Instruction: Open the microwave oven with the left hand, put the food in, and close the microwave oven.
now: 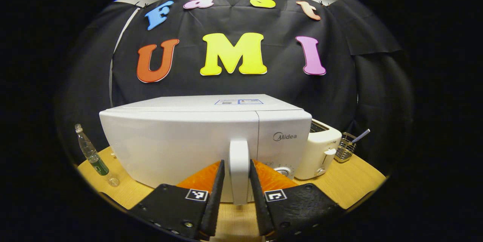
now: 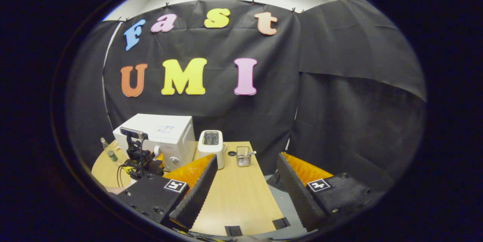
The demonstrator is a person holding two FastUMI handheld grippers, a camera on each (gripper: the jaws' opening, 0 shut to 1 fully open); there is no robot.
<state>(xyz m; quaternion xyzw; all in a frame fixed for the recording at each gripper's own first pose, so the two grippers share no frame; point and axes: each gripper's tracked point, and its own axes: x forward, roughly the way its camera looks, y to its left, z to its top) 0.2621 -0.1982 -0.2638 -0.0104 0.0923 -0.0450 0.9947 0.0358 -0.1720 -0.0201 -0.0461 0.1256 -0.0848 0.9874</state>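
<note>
The white microwave (image 1: 181, 140) stands shut in front of me on the wooden table (image 1: 351, 183). Its upright white door handle (image 1: 239, 170) rises between the fingers of my left gripper (image 1: 237, 162). The jaws straddle the handle closely, with a thin gap still showing on the left side. In the right gripper view the microwave (image 2: 166, 130) sits far off at the left, and the left gripper (image 2: 139, 159) is held against its front. My right gripper (image 2: 247, 156) hangs wide open over the table's near right edge, with nothing between its fingers.
A white toaster (image 1: 320, 147) stands right of the microwave, and beyond it a wire basket (image 1: 345, 149) holds a utensil. A plastic bottle (image 1: 92, 155) stands at the microwave's left. Bare tabletop (image 2: 237, 193) stretches before the right gripper.
</note>
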